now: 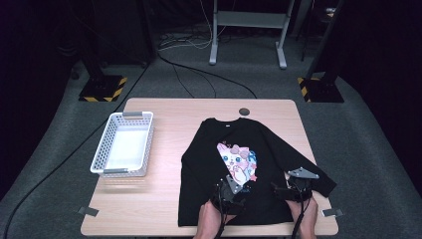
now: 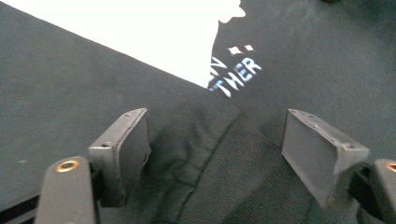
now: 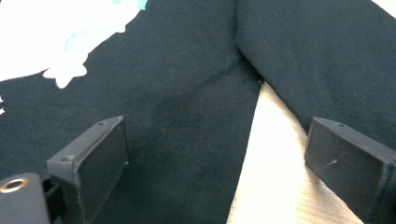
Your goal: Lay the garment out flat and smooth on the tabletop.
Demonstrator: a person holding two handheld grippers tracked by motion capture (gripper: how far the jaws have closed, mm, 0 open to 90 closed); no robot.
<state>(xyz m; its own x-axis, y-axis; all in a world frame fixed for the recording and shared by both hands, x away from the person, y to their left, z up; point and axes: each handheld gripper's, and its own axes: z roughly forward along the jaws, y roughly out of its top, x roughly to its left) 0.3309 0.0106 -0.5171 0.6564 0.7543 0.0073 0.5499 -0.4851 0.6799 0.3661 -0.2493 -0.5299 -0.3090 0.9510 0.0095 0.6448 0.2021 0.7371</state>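
A black long-sleeved shirt (image 1: 209, 149) with a pastel cartoon print (image 1: 236, 164) lies flat on the wooden table (image 1: 164, 199). My left gripper (image 1: 230, 188) sits low over the shirt just below the print. In the left gripper view its jaws (image 2: 215, 116) stand apart, and a ribbed cuff (image 2: 233, 172) of folded fabric lies between them, unpressed. My right gripper (image 1: 291, 189) hovers at the shirt's right side. In the right gripper view it (image 3: 217, 123) is open over the gap between the shirt body (image 3: 187, 116) and the right sleeve (image 3: 317, 60), where bare wood (image 3: 275, 172) shows.
A white plastic basket (image 1: 123, 115) stands empty on the table's left side. A round cable port (image 1: 244, 111) sits at the far edge. Grey tape marks (image 1: 88, 211) lie at the near corners. Bare wood lies between the basket and the shirt.
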